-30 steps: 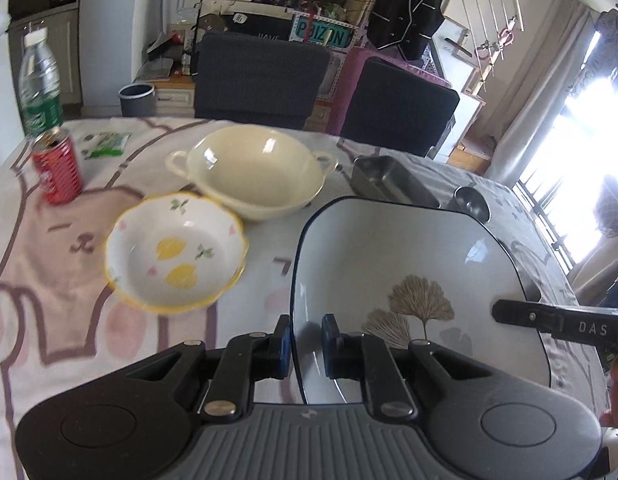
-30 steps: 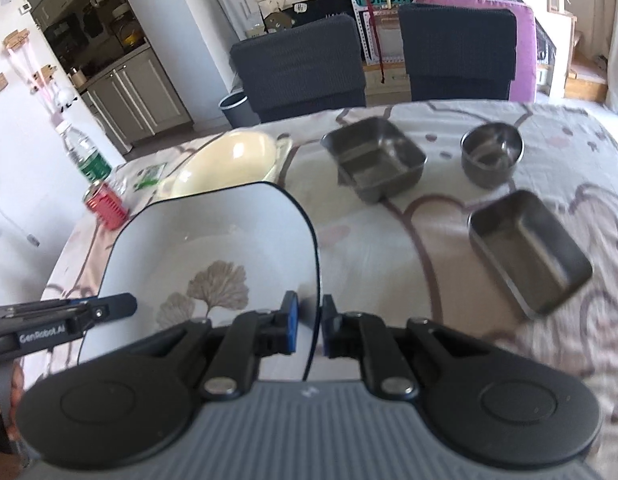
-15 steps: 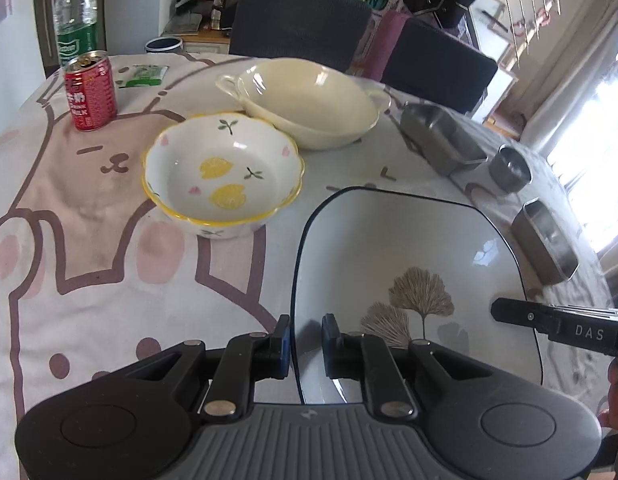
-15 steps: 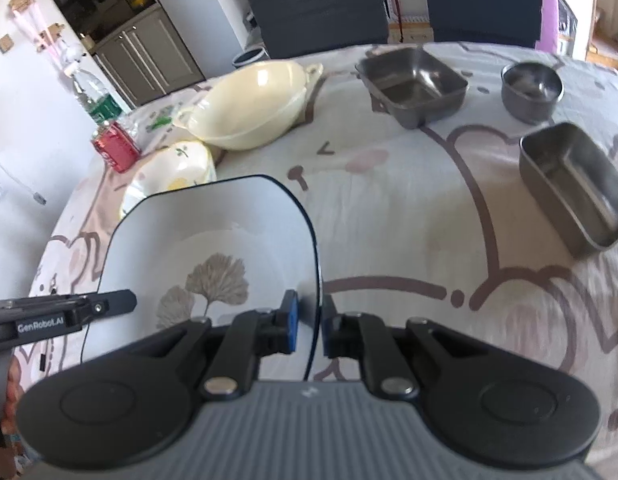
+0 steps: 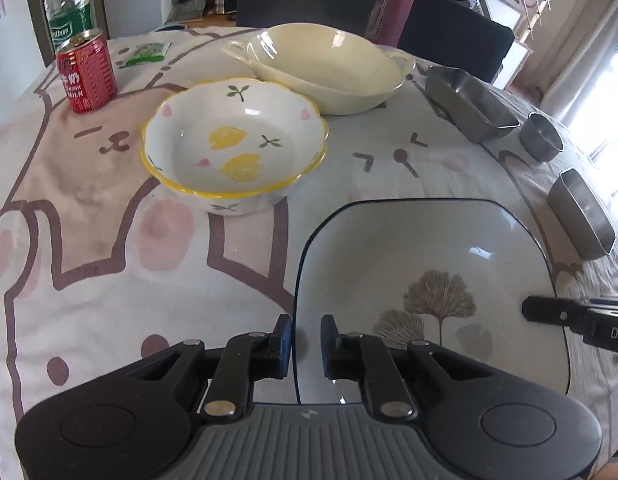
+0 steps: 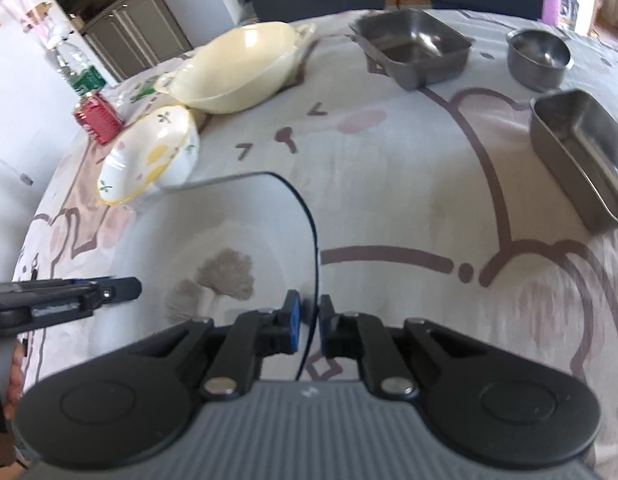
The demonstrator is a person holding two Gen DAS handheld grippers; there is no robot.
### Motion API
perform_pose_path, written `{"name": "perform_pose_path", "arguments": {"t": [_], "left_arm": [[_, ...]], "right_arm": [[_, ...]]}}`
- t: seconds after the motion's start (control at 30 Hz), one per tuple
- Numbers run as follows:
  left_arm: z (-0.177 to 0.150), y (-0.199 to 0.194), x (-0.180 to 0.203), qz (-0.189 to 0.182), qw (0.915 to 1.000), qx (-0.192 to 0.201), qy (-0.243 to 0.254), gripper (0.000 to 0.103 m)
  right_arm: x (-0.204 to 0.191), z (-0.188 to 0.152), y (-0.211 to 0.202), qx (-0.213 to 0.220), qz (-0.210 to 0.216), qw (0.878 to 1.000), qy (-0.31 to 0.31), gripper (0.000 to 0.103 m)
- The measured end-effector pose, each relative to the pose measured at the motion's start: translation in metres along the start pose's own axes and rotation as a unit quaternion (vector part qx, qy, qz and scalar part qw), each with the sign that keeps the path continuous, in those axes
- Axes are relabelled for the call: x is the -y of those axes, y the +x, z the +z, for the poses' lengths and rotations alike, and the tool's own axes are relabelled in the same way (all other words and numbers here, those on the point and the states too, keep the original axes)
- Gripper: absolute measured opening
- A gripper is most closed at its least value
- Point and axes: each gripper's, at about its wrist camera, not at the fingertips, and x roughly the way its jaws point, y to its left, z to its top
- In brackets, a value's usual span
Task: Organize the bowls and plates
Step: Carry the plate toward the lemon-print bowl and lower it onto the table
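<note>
At the near table edge, 6 o'clock in both wrist views: left gripper [image 5: 305, 340] is clamped on the left rim of the square ginkgo-print plate [image 5: 429, 264], right gripper [image 6: 307, 322] on its right rim. Both grasp the same plate, one per side. The right jaws have just been closing a bit further, with the rim between them.

What's changed: a second ago the plate was carried higher, with the chairs and the room behind filling the top of both views. Now both grippers have come down and pitched toward the tablecloth [image 5: 109, 240], and the plate sits low over it. Can't tell whether its base is touching the cloth.

Outward from the plate:
- lemon-print bowl [image 5: 233, 144] at 11 o'clock in the left view, near the plate's far-left corner but apart
- cream two-handled bowl [image 5: 321, 68] at 12 o'clock, just behind the lemon bowl
- red drink can [image 5: 87, 76] and water bottle [image 5: 67, 8] at 10 o'clock
- steel square tray [image 6: 413, 52], steel cup [image 6: 539, 58] and steel loaf tin [image 6: 581, 160] from 1 to 2 o'clock in the right view, well apart from the plate

My read: this is the set-down phase. The plate is likely meant as the stack base, with the bowls going on it next. No release yet.
</note>
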Motion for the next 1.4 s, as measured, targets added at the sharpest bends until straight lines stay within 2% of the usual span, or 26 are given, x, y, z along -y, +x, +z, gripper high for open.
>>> {"name": "perform_pose_path", "arguments": {"t": [0.1, 0.33, 0.5, 0.67, 1.1, 1.33, 1.4], "left_arm": [[0.001, 0.0, -0.003, -0.007, 0.9999, 0.004, -0.007, 0.016], [0.001, -0.001, 0.0, -0.008, 0.9999, 0.008, 0.008, 0.016], [0.001, 0.006, -0.002, -0.008, 0.9998, -0.018, 0.004, 0.017], [0.0, 0.003, -0.006, -0.018, 0.9996, -0.02, -0.001, 0.017], [-0.002, -0.002, -0.002, -0.028, 0.9992, -0.028, 0.0, 0.017], [-0.002, -0.003, 0.003, -0.019, 0.9992, -0.034, 0.008, 0.017], [-0.003, -0.004, 0.002, -0.019, 0.9991, -0.039, 0.005, 0.02]], "right_arm": [[-0.005, 0.001, 0.0, 0.006, -0.012, 1.0, -0.019, 0.009], [-0.001, -0.002, 0.004, -0.013, -0.017, 1.0, -0.005, 0.011], [0.0, -0.005, 0.009, -0.032, -0.027, 0.999, -0.012, 0.014], [0.005, -0.007, 0.018, -0.048, -0.024, 0.998, -0.021, 0.016], [0.003, -0.006, 0.014, -0.03, -0.032, 0.998, -0.036, 0.015], [0.003, -0.002, 0.014, -0.018, -0.039, 0.998, -0.052, 0.014], [0.004, -0.002, 0.012, -0.016, -0.033, 0.998, -0.046, 0.017]]}}
